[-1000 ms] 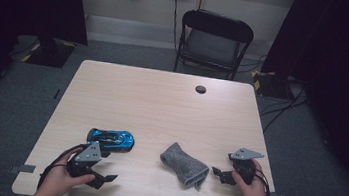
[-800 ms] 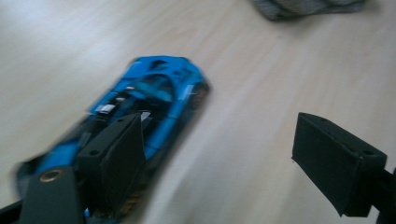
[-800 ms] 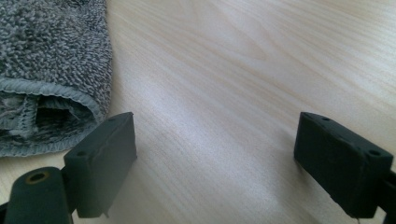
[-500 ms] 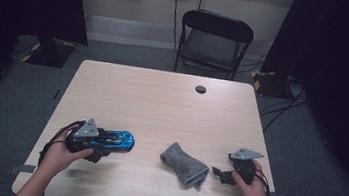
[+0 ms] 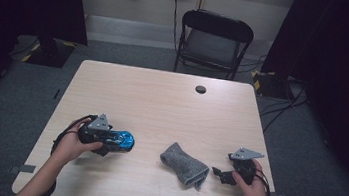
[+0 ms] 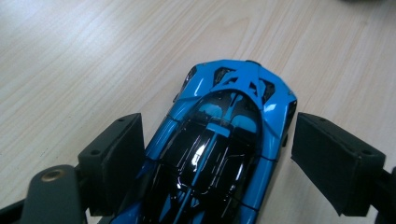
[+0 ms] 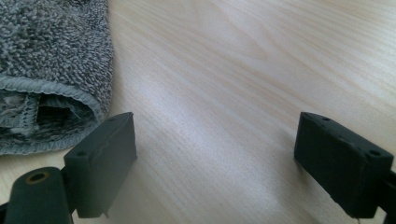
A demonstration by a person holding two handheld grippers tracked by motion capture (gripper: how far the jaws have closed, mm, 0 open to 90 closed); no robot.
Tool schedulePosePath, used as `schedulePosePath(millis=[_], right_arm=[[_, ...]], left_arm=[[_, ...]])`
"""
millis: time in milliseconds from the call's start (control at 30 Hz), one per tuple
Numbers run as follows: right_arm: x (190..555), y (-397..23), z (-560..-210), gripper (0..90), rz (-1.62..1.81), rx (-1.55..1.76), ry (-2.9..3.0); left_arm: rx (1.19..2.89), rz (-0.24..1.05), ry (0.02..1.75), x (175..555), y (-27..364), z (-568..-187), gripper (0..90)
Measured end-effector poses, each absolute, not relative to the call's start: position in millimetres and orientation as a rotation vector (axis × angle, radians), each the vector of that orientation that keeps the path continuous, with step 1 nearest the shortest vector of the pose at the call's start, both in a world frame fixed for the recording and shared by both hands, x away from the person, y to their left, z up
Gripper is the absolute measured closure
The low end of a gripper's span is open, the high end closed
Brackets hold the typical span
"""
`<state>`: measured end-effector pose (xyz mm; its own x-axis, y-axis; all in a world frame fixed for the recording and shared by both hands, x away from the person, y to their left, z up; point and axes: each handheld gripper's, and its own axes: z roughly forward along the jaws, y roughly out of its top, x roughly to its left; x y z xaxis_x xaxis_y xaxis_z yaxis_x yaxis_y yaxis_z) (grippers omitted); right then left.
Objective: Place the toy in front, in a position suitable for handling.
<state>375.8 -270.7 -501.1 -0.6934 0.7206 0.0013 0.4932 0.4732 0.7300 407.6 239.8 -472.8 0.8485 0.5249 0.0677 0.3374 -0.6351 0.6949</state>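
Note:
A glossy blue and black toy car stands on the pale wood table at the front left. My left gripper is open, with one jaw on each side of the car's body. A small gap shows on the right side. A folded grey cloth lies at the front middle. My right gripper rests open on the table just right of the cloth, nothing between its jaws.
A small black round cap sits in the table's far middle. A black folding chair stands behind the far edge. Dark curtains hang at both sides, and cables run across the floor at the right.
My left gripper has moved forward from the table's front edge to the car and now straddles it. The right gripper and the cloth have stayed put.

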Motion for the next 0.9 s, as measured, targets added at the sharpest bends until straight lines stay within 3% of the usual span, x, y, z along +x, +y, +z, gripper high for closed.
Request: schedulePosePath(millis=[900], right_arm=[[376,-271,-501,12.4,1.050,1.025,2.422]], left_arm=[[2.348,0.248,0.604,423,239,-491,9.0]])
